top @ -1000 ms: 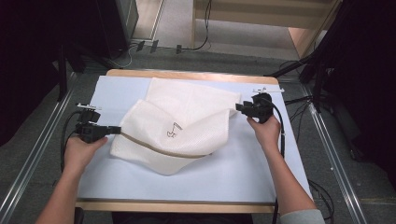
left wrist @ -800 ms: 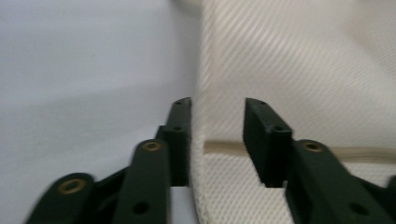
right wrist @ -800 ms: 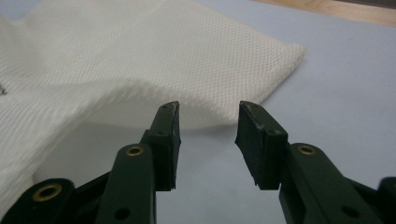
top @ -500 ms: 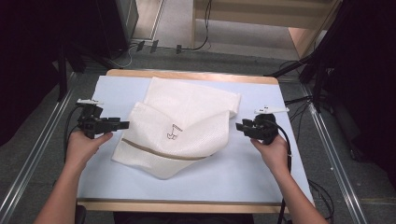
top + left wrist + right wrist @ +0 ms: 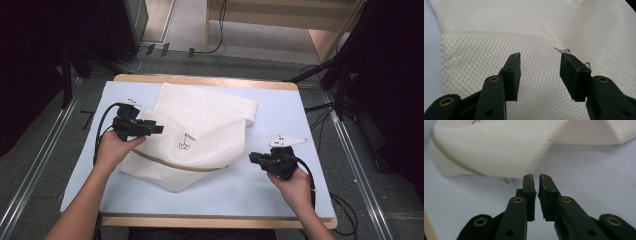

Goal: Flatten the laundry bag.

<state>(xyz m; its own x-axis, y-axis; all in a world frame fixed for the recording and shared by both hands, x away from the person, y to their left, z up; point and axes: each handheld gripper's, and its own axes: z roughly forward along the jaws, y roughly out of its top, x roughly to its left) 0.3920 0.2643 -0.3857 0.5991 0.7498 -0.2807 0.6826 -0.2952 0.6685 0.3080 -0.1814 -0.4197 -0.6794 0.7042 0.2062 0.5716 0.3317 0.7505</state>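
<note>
The high view looks down over the whole table (image 5: 280, 107); both gripper views sit low and close, sharing the white mesh cloth (image 5: 210, 125).

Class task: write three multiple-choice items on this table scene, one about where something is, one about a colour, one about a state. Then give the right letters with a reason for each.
1. Where is the left hand-held gripper?
A. over the white mesh cloth
B. off the table
C. beside the right one

2. What colour is the mat under the cloth?
A. red
B. pale blue
C. black

3. How do the jaws of the right hand-held gripper stand?
A. wide apart
B. clamped on the cloth
C. nearly together, nothing between

Answers:
1 A: the left gripper view has cloth under and all around the jaws.
2 B: the high view has pale blue around the cloth.
3 C: the right gripper view has just a thin slit between them, with the cloth's edge lying farther off on the mat.
</note>
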